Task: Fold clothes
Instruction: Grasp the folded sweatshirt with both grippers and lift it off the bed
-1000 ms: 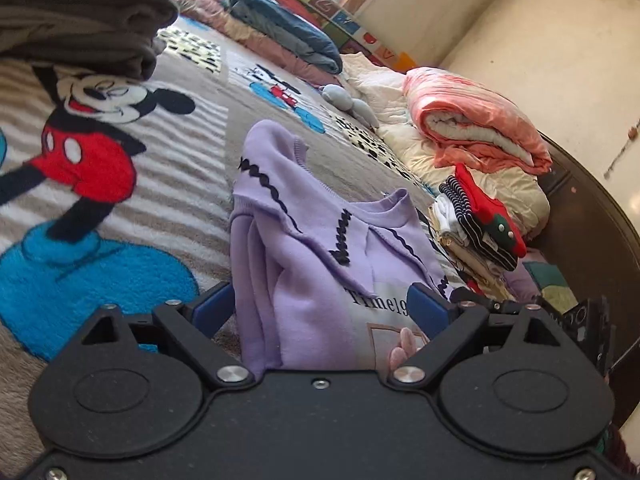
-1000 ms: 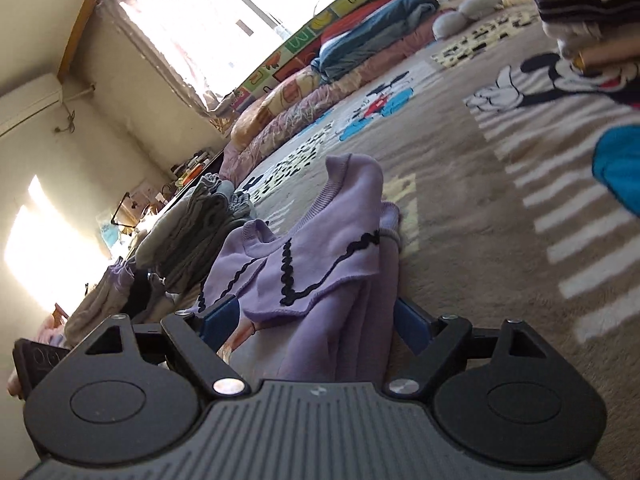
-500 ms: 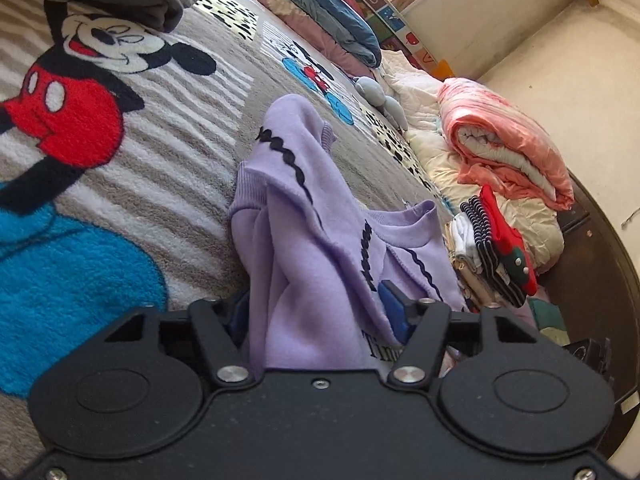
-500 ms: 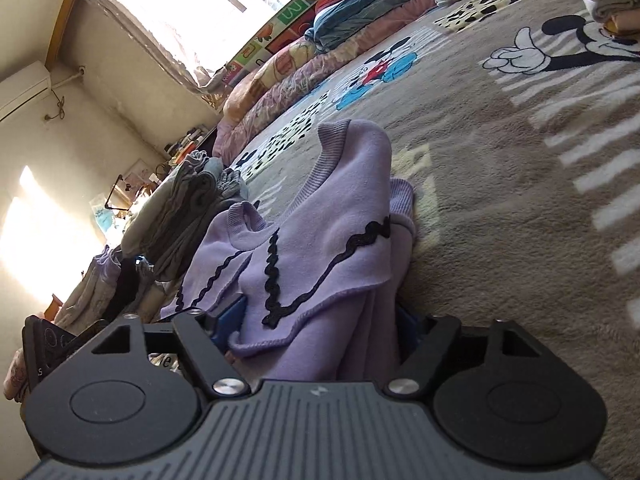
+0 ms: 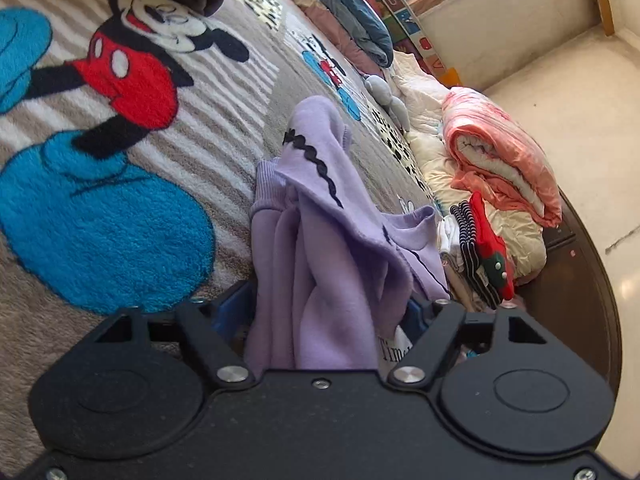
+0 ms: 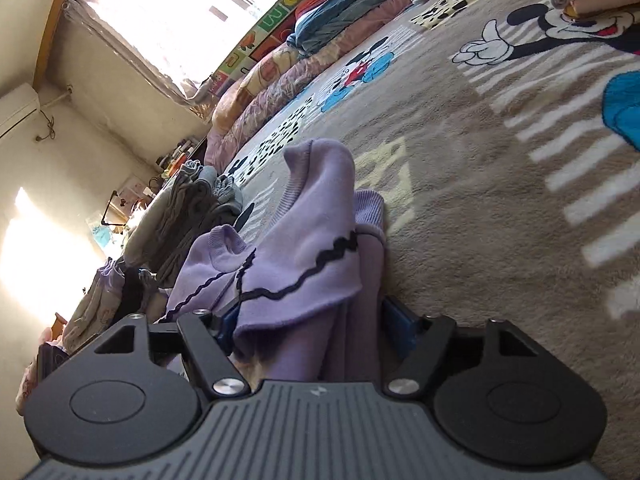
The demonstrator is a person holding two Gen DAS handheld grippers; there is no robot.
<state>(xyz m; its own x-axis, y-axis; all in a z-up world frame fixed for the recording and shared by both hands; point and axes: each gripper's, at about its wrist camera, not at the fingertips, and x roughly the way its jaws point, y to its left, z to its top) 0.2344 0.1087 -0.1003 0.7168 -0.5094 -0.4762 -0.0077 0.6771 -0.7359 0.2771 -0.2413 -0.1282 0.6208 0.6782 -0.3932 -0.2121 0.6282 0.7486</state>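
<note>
The sweater (image 5: pixel 320 240) looks soft, light and floppy; its bunched folds sit between both grippers' jaws, left gripper (image 5: pixel 332 312) and right gripper (image 6: pixel 312 320), which have just been opening; whether either grips I cannot tell; best taken at the ribbed hem.

We noted one lilac sweatshirt (image 5: pixel 320 248), soft fleece with black wavy trim (image 5: pixel 316 160) running along a seam. It lay bunched and partly folded on the bed's cartoon-print blanket (image 5: pixel 120 208), with one ribbed cuff (image 5: pixel 266 188) showing on its left side in the left wrist view. A raised fold peaked at its far end. In the right wrist view the sweatshirt (image 6: pixel 304 248) showed a ribbed neckline (image 6: pixel 224 244) toward the left. Printed lettering (image 5: pixel 394 350) was partly visible on a pale panel low on the front.
</note>
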